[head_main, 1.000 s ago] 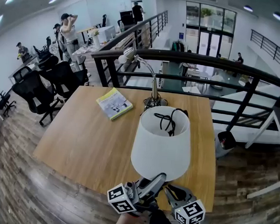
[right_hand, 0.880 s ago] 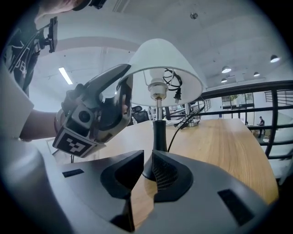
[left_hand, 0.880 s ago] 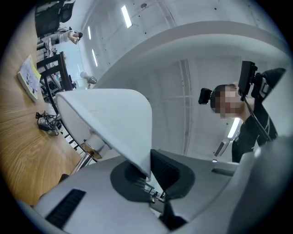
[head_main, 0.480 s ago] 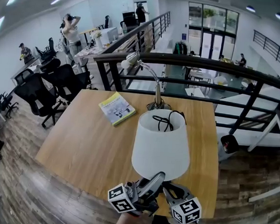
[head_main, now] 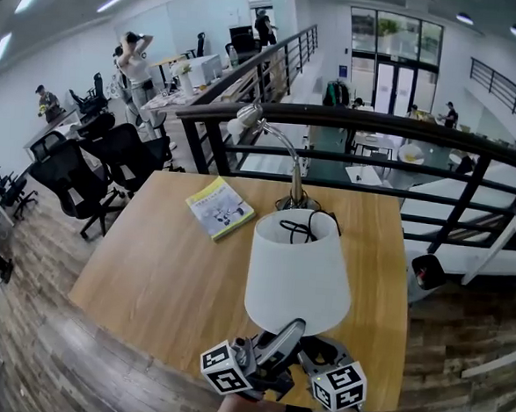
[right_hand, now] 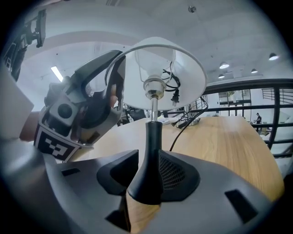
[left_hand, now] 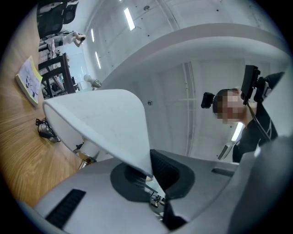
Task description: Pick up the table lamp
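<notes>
The table lamp has a white shade (head_main: pixel 299 270) and a black stem (right_hand: pixel 153 141), and it stands at the near edge of the wooden table (head_main: pixel 148 272). My left gripper (head_main: pixel 293 328) is shut on the shade's lower rim (left_hand: pixel 137 155), which runs in between its pads. My right gripper (head_main: pixel 318 348) sits low beside it. Its jaws have just been opening, and the stem's flared foot (right_hand: pixel 145 189) stands between them; a gap shows at the left pad. A black cord (head_main: pixel 305 226) lies at the shade's top. From the right gripper view the left gripper (right_hand: pixel 91 114) shows at the shade (right_hand: pixel 183 77).
A silver gooseneck lamp (head_main: pixel 283 163) stands at the table's far edge, with a yellow book (head_main: pixel 220 207) to its left. A black railing (head_main: pixel 378 130) runs behind the table. Office chairs (head_main: pixel 75 179) stand to the left on the wood floor.
My right gripper's marker cube has drawn a little leftward, closer to the left one. The left gripper keeps its hold on the shade. The view has shifted slightly.
</notes>
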A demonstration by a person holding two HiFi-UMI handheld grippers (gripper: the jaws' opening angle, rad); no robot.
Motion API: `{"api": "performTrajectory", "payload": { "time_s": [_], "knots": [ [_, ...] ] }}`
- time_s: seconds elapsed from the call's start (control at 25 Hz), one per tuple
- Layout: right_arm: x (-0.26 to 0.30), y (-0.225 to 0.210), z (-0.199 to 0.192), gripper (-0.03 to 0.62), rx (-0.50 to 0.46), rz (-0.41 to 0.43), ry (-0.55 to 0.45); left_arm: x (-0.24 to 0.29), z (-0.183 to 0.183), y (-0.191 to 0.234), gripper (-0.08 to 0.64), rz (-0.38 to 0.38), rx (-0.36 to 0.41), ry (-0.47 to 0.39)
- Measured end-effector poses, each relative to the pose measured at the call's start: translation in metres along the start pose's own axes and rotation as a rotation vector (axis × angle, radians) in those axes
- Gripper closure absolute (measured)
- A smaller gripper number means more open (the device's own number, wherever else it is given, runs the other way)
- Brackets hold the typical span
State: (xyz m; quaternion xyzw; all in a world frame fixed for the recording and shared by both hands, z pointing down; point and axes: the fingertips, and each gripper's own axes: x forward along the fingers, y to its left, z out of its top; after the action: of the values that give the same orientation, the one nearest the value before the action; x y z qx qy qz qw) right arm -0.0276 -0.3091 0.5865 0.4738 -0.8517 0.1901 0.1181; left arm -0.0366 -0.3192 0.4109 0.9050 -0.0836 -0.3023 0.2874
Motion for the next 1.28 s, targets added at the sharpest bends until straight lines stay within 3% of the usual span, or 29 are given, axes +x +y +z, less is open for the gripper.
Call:
{"api": "performTrajectory", "payload": {
  "time_s": [0.28,0.68,1.28],
  "knots": [
    [0.017,-0.005,0.001,0.434,0.002,-0.001,0.038,0.001,0.007,0.008,0.549,0.006,-0.02,-0.031],
    [0.031,-0.01,0.0,0.434,-0.01,-0.018,0.085,0.004,0.01,0.012,0.549,0.014,-0.017,-0.022],
    [0.047,-0.006,0.002,0.434,-0.004,0.047,0.113,0.005,0.028,0.032,0.548,0.066,-0.024,-0.067]
  ]
}}
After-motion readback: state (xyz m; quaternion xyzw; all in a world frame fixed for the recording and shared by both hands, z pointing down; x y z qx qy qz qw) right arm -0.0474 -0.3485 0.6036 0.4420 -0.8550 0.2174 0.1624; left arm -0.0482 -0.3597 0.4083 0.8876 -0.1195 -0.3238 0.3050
